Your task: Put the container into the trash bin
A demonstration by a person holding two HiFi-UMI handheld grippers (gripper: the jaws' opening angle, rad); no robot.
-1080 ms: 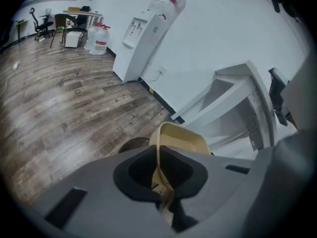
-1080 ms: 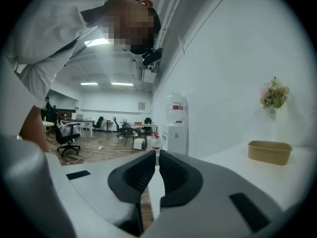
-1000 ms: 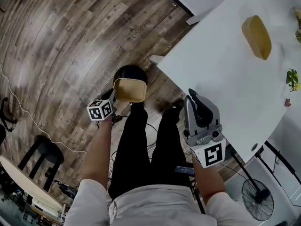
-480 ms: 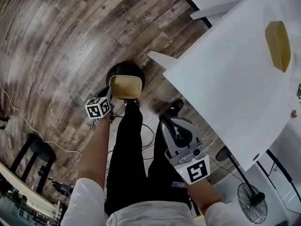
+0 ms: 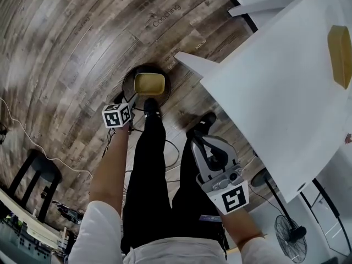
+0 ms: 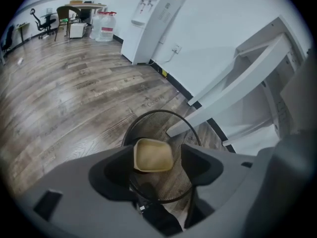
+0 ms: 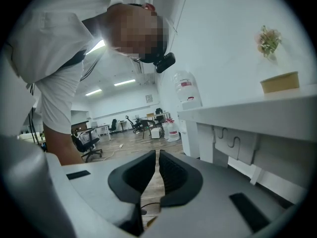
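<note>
A tan square container (image 5: 149,83) shows inside the rim of the round black mesh trash bin (image 5: 127,84) on the wood floor. In the left gripper view the container (image 6: 153,155) sits over the bin's mouth (image 6: 148,118), between the wide-apart jaws of my left gripper (image 6: 158,153). Those jaws are opening, and a gap shows on the container's right side. In the head view my left gripper (image 5: 133,101) hangs just at the bin's near edge. My right gripper (image 5: 201,143) is shut with nothing in it (image 7: 157,170), low beside the person's leg.
A white table (image 5: 275,98) fills the right side, with a second tan container (image 5: 341,56) on it. The person's black trouser legs (image 5: 151,164) stand just behind the bin. A floor fan (image 5: 294,234) stands at lower right, cables run over the floor, and a dark stool (image 5: 38,166) is at left.
My left gripper has sunk toward the bin and its jaws have opened; the container has gone from the grip into the bin's mouth. The right gripper has dropped lower beside the leg.
</note>
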